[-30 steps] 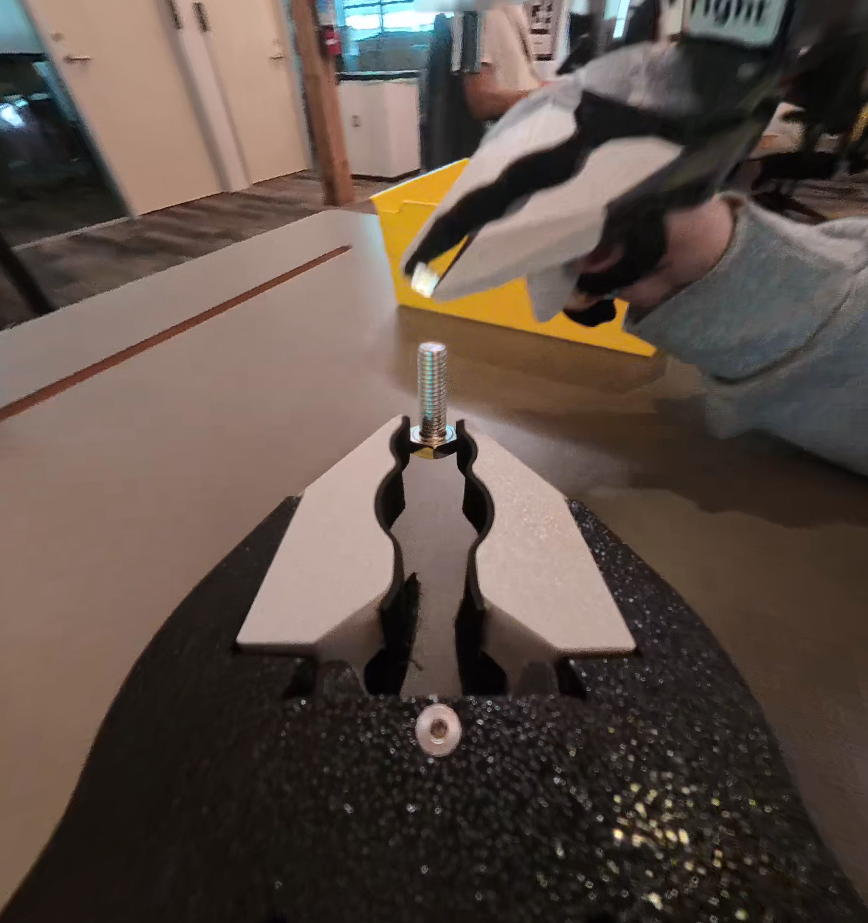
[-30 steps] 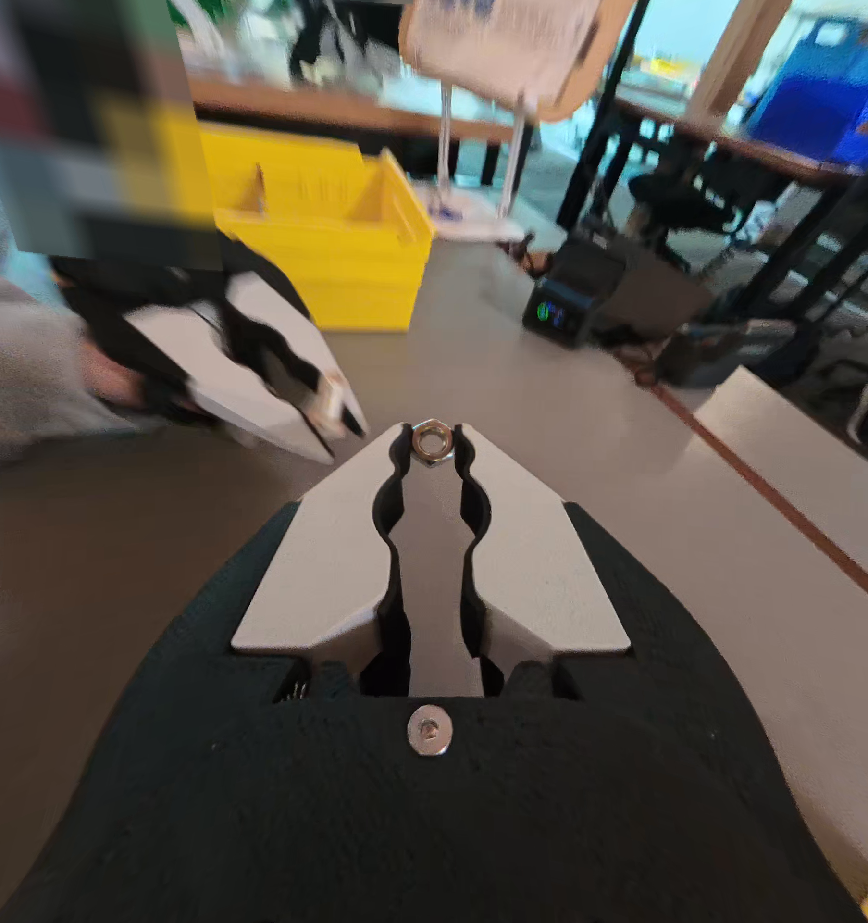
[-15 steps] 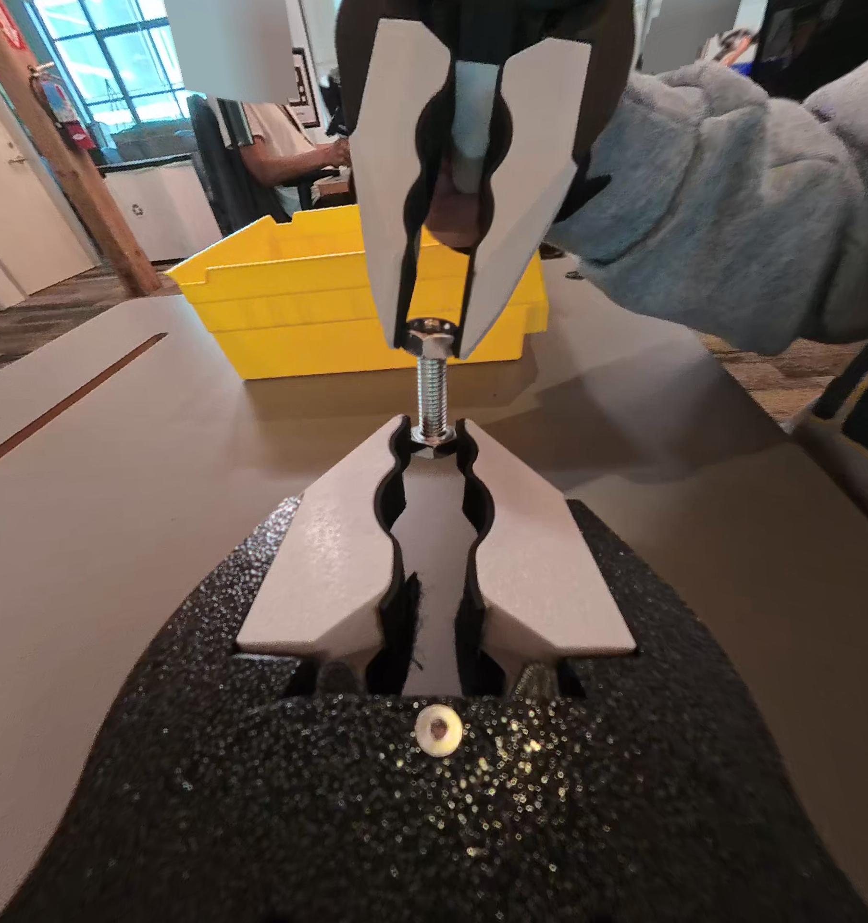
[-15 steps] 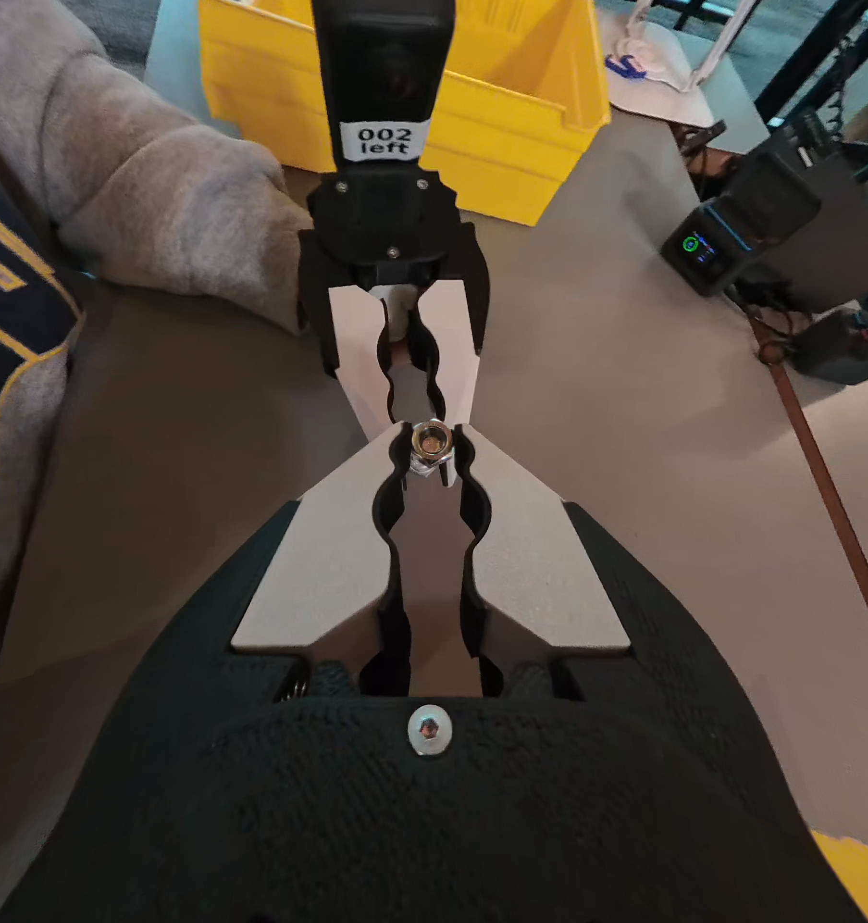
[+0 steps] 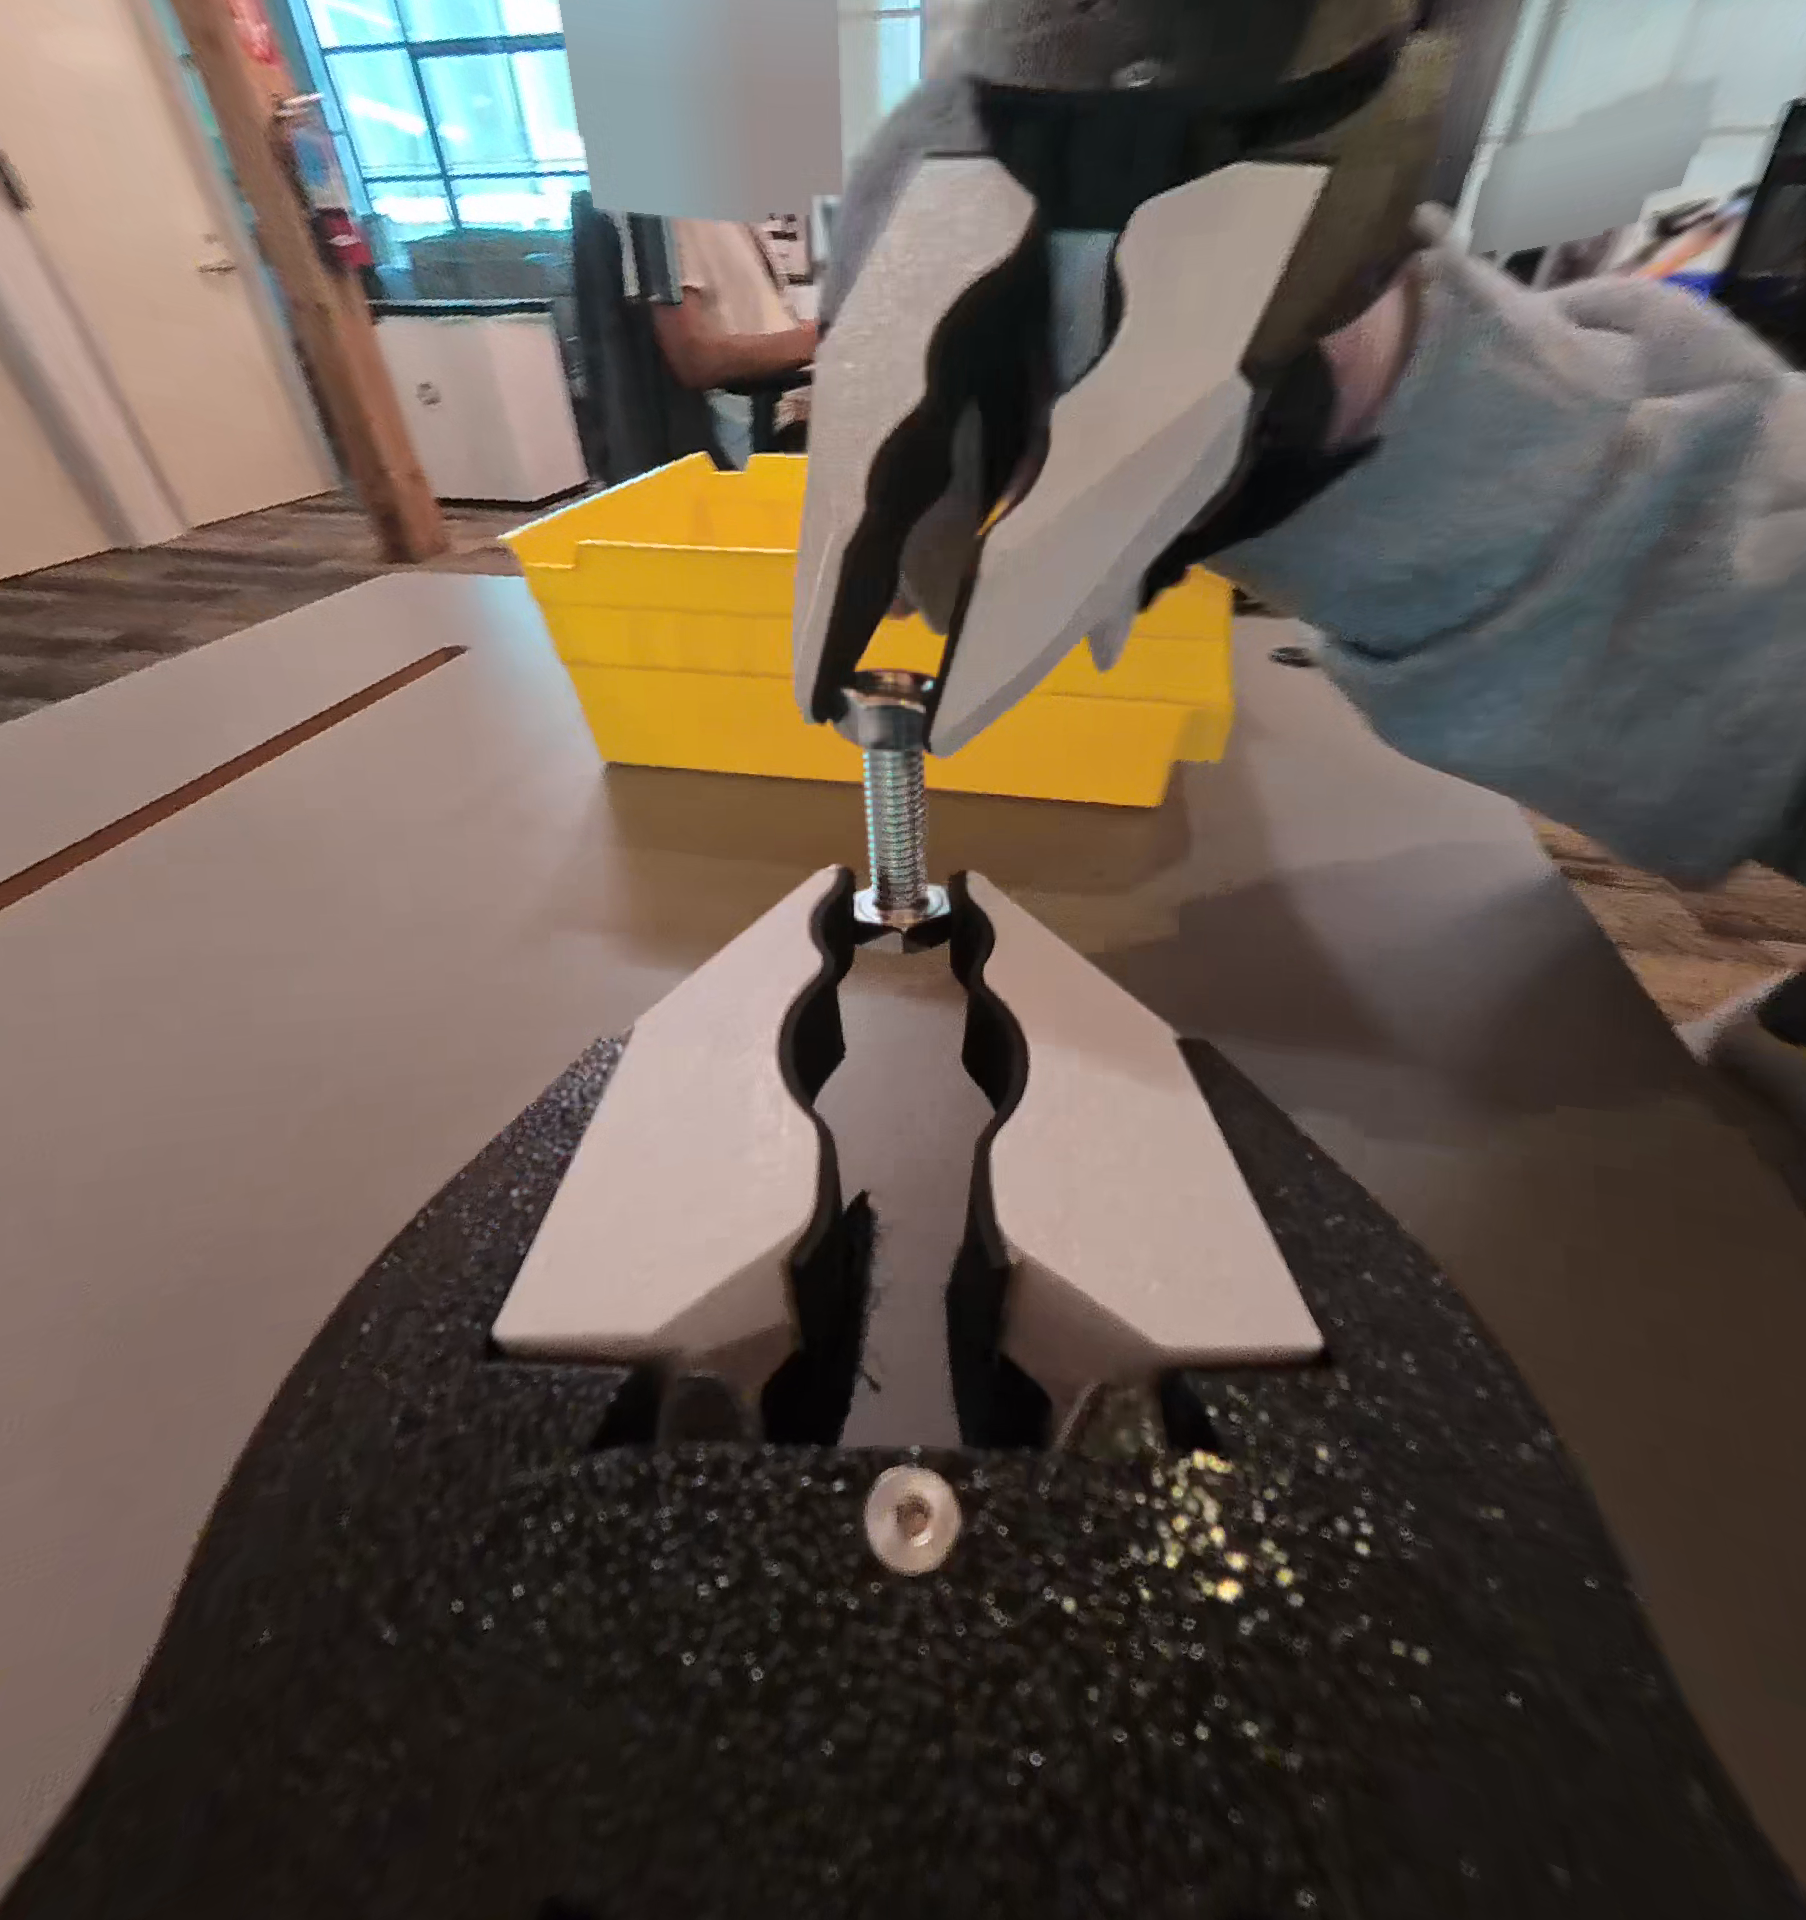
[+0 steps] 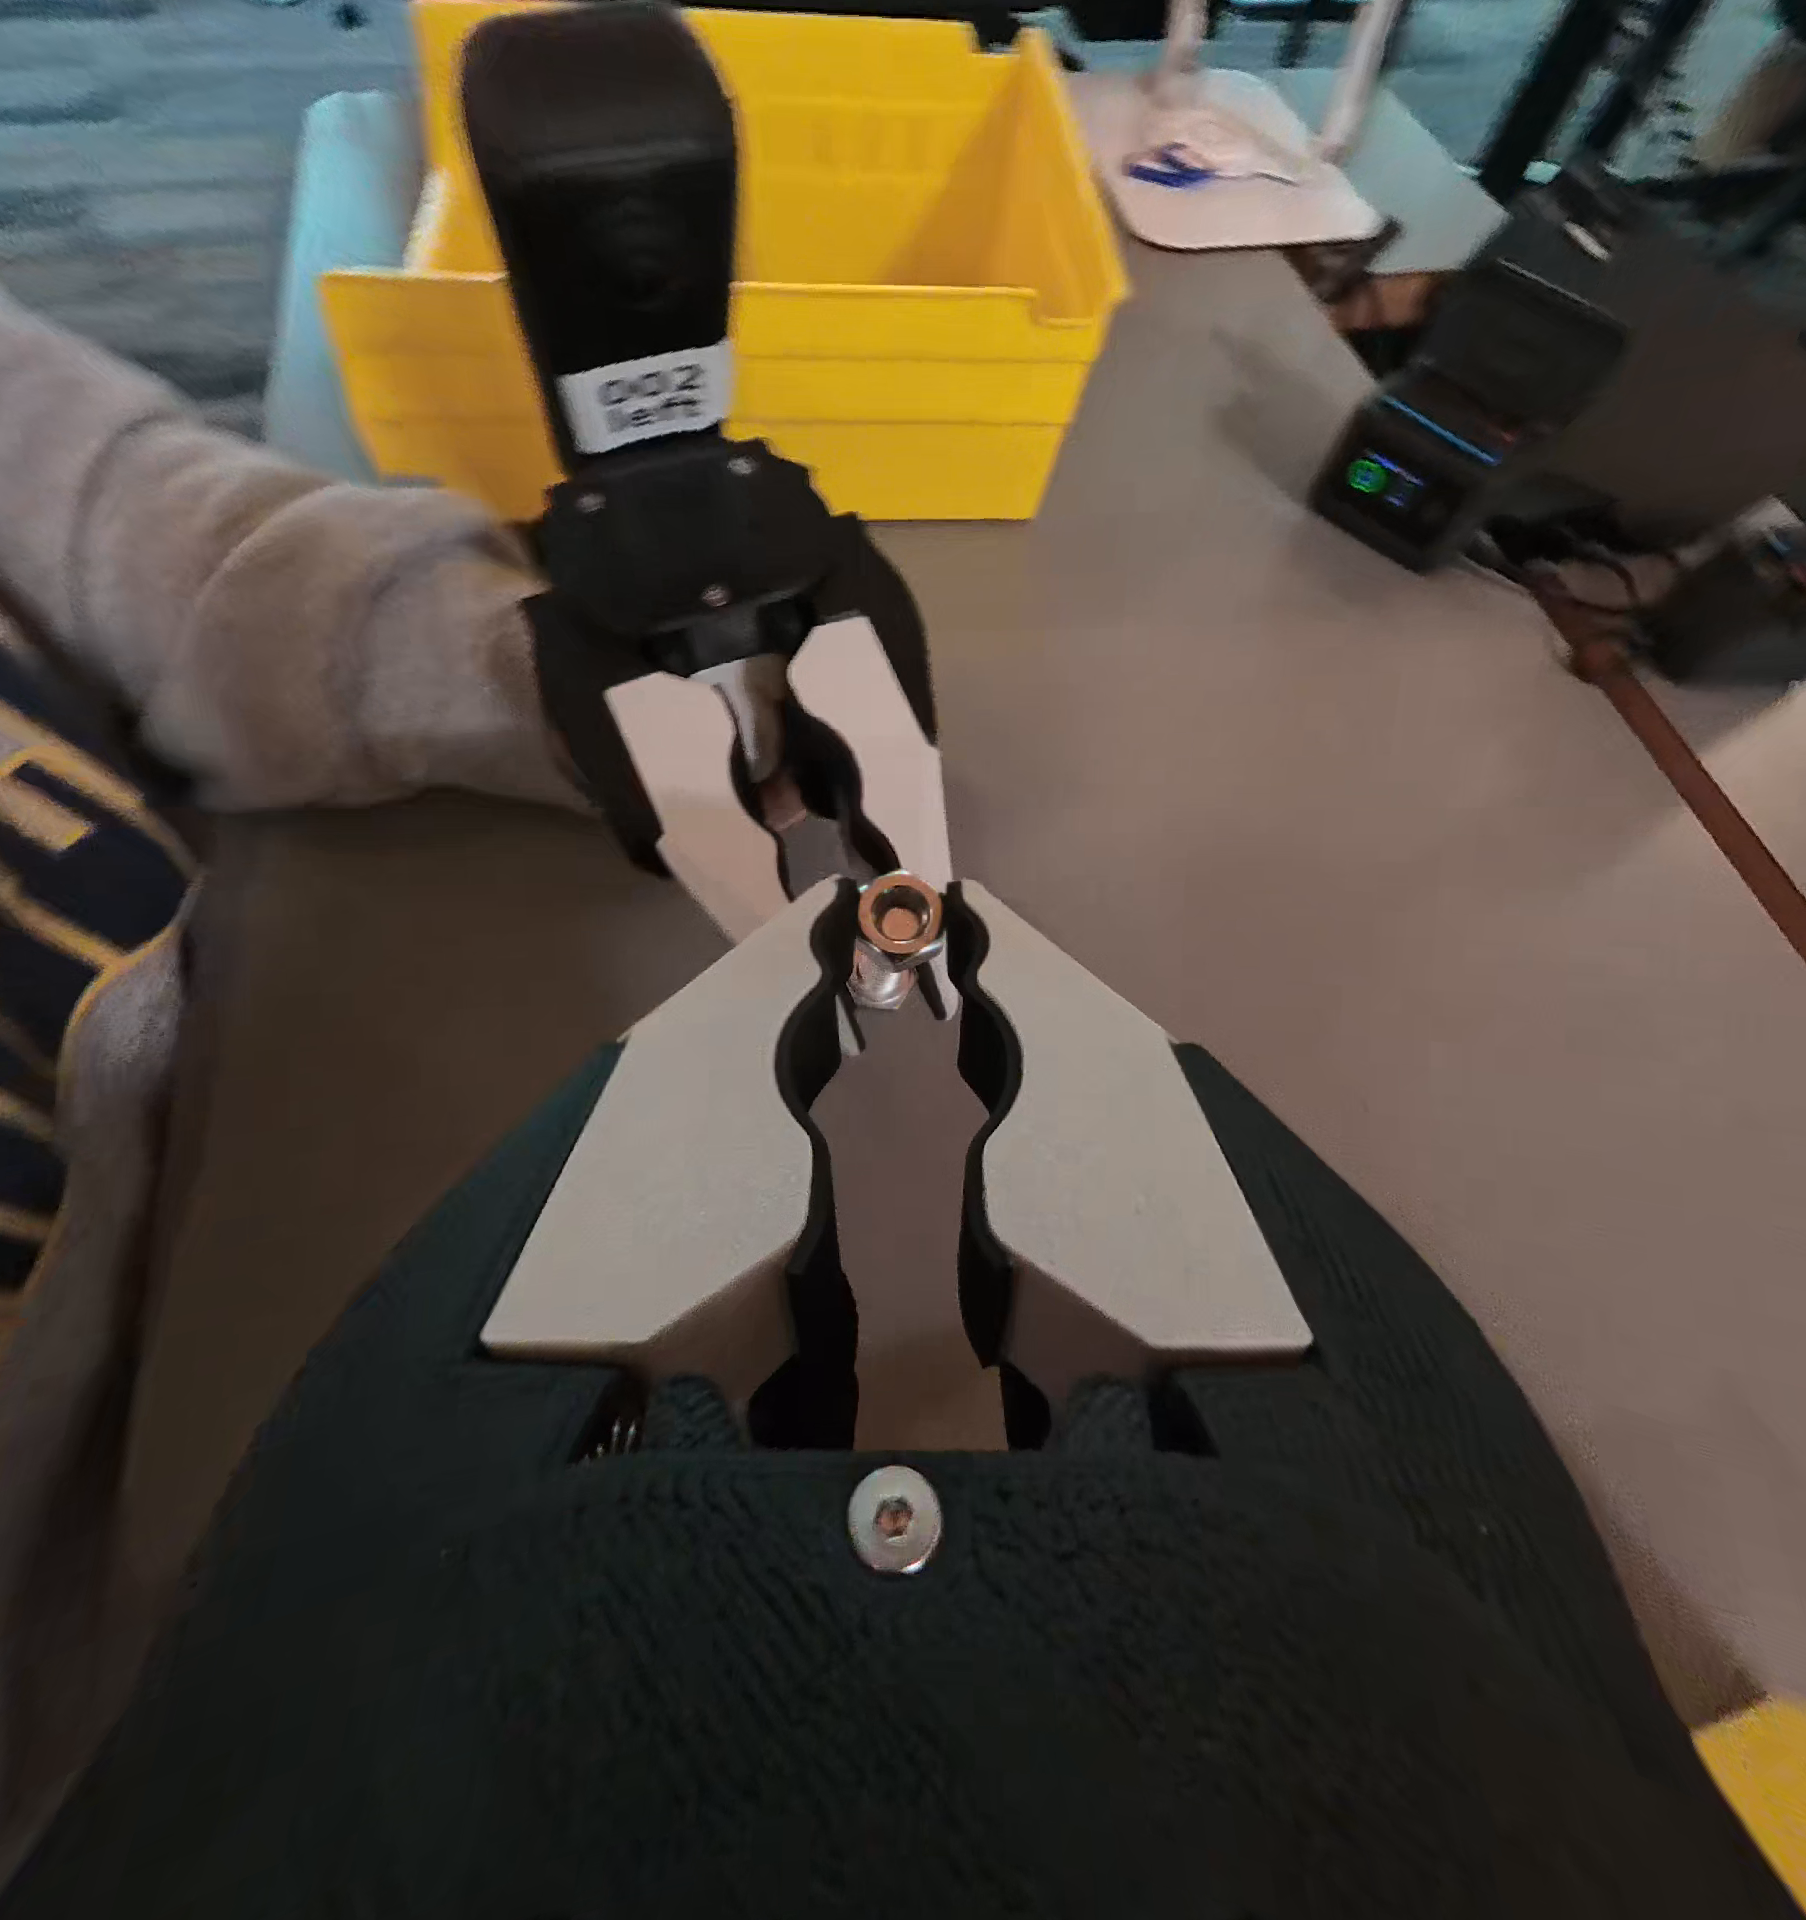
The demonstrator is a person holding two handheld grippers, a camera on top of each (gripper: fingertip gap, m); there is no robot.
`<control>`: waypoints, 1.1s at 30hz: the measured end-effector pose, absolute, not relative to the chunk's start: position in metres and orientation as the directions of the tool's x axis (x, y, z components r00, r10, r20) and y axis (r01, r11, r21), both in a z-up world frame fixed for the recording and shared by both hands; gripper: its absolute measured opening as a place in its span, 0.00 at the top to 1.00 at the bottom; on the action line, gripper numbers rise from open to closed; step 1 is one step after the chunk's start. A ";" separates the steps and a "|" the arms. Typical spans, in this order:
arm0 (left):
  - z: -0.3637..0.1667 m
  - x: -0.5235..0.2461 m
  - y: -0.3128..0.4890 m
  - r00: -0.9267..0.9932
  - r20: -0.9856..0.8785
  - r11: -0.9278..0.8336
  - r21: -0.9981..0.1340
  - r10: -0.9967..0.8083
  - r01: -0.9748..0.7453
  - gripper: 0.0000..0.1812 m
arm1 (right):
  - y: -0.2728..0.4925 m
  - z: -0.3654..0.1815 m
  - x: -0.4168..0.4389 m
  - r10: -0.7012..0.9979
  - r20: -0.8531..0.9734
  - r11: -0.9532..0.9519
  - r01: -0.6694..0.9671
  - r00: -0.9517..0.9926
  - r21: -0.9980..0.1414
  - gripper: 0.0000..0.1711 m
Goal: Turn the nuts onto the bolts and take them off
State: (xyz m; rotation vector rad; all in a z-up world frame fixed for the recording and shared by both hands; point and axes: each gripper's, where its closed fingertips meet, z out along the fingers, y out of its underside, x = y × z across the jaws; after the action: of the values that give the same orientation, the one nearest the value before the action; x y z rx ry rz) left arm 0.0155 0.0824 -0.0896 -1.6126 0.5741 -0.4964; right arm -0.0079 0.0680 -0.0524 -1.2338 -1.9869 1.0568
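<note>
Above the flat grey tabletop (image 5: 255, 1039), the left gripper (image 5: 900, 914) clamps the head of an upright threaded steel bolt (image 5: 897, 821). The right gripper (image 5: 883, 712) comes down from above, pinching a small steel hex nut (image 5: 886, 694) at the bolt's top end. A yellow plastic bin (image 5: 691, 665) sits on the table behind both; a small black box with a lit screen (image 6: 1418, 457) lies right of it.

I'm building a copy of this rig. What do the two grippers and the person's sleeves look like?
Both grippers, left and right, have pale grey angular fingers with wavy black inner edges, on rough black bodies with one silver screw. The left has a black handle bearing a white label. Sleeves are grey fleece.
</note>
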 end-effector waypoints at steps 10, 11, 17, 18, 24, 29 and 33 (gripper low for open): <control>-0.098 0.011 0.092 0.828 -0.004 -0.114 -0.990 -0.561 -0.082 0.91 | 0.083 -0.059 -0.013 0.998 0.043 0.055 0.463 -0.037 -0.885 0.91; -0.098 0.011 0.092 0.827 -0.004 -0.113 -0.990 -0.562 -0.082 0.91 | 0.083 -0.059 -0.013 0.998 0.040 0.053 0.459 -0.039 -0.887 0.91; -0.098 0.011 0.091 0.823 -0.002 -0.104 -0.992 -0.568 -0.074 0.91 | 0.083 -0.055 -0.012 0.996 0.071 0.086 0.394 -0.052 -0.915 0.90; -0.097 0.010 0.091 0.823 0.005 -0.105 -0.992 -0.568 -0.066 0.91 | 0.082 -0.053 -0.013 0.995 0.083 0.098 0.365 -0.057 -0.926 0.88; -0.094 0.007 0.090 0.815 0.050 -0.107 -0.994 -0.578 -0.015 0.91 | 0.074 -0.047 -0.014 0.987 0.108 0.129 0.190 -0.120 -0.973 0.77; -0.083 0.021 0.078 0.722 0.071 -0.063 -0.997 -0.688 0.037 0.91 | 0.061 -0.041 -0.015 0.970 0.024 0.043 0.074 -0.241 -0.996 0.60; -0.081 0.021 0.076 0.710 0.085 -0.064 -0.996 -0.699 0.057 0.91 | 0.065 -0.040 -0.012 0.975 0.068 0.076 0.032 -0.211 -0.997 0.75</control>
State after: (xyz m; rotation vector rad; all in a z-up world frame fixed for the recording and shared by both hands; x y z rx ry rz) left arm 0.0210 0.0762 -0.0812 -1.5211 0.5486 -0.6727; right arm -0.0119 0.0655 -0.0401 -1.0770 -1.4268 1.2877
